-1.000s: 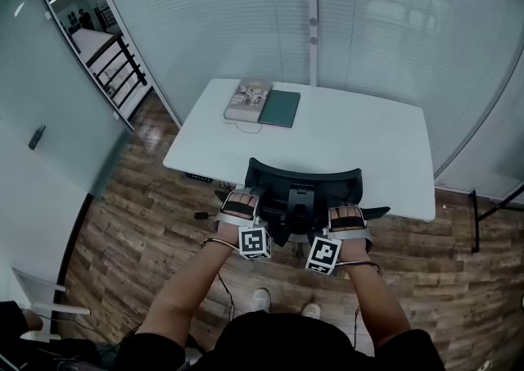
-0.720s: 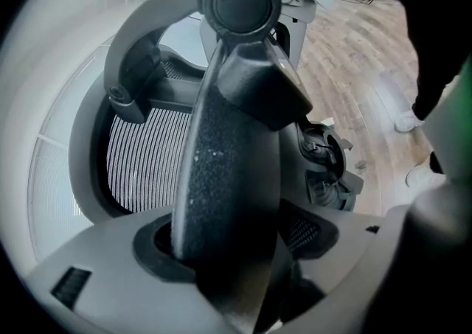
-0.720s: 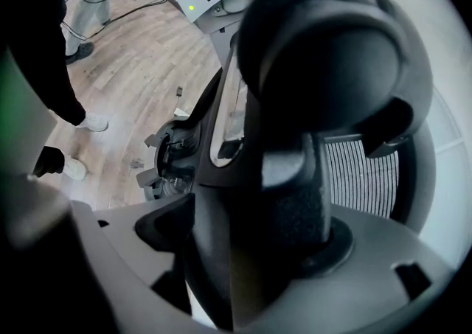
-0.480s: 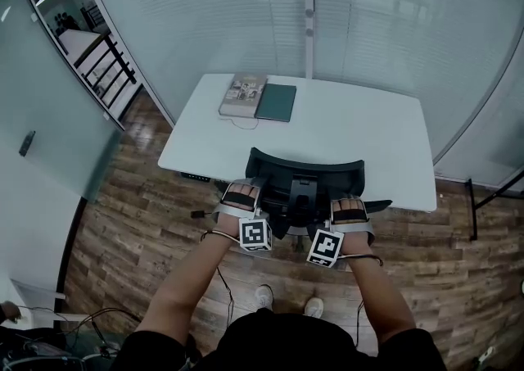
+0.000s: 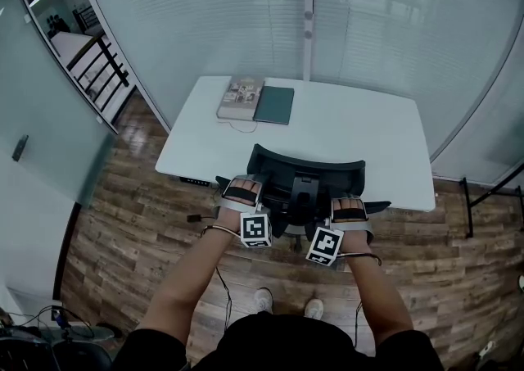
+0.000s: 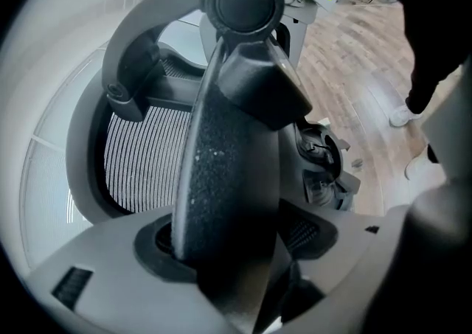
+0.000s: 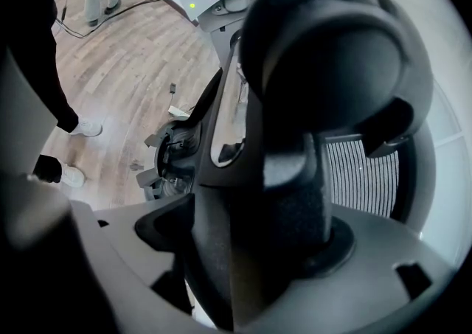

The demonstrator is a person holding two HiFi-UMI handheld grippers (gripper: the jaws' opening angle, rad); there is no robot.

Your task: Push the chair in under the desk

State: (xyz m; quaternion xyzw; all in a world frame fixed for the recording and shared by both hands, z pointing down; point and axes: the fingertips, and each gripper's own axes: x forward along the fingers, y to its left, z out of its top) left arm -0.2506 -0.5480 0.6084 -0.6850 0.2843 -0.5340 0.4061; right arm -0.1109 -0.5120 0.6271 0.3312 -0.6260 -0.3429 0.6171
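Note:
The black mesh-backed chair [image 5: 307,171] stands at the front edge of the white desk [image 5: 352,128], its seat hidden beneath the top. My left gripper [image 5: 242,194] is on the left side of the chair's back and my right gripper [image 5: 347,210] on the right side. In the left gripper view the jaws are shut on a black textured bar of the chair frame [image 6: 228,170], with the mesh back [image 6: 140,163] to its left. Seen from the right gripper, the jaws clamp a black frame post [image 7: 295,200] beside the mesh [image 7: 361,174].
A book [image 5: 239,97] and a dark green notebook [image 5: 274,105] lie on the desk's far left corner. Glass walls with blinds [image 5: 246,9] stand behind the desk. The wood floor [image 5: 131,222] has cables at the left; the person's shoes [image 5: 262,301] are just behind the chair.
The chair back and both grippers have moved a little forward toward the desk. Both grips are unchanged.

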